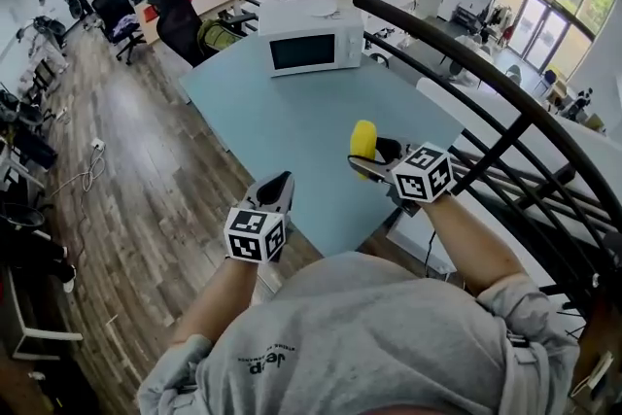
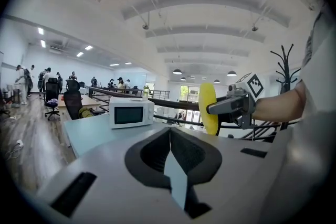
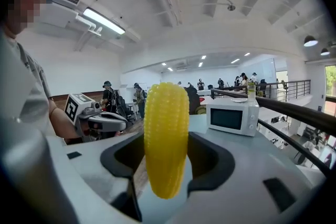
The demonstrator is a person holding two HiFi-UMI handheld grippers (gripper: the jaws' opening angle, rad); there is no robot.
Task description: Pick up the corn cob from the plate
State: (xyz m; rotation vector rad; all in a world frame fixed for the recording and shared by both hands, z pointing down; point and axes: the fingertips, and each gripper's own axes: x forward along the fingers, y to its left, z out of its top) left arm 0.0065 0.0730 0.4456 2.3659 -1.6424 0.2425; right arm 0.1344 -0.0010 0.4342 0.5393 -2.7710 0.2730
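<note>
Corn cob (image 3: 166, 139) looked light, stiff; your right gripper (image 1: 373, 161) clamped its middle, short of microwave (image 1: 311, 42); left gripper (image 1: 275, 195) closed, empty.

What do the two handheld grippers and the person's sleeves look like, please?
The left gripper and right gripper both have light grey bodies with dark padded jaws. Each carries a white cube printed with black square markers. The person wears a grey top with dark print, and its sleeves end near the elbows.
</note>
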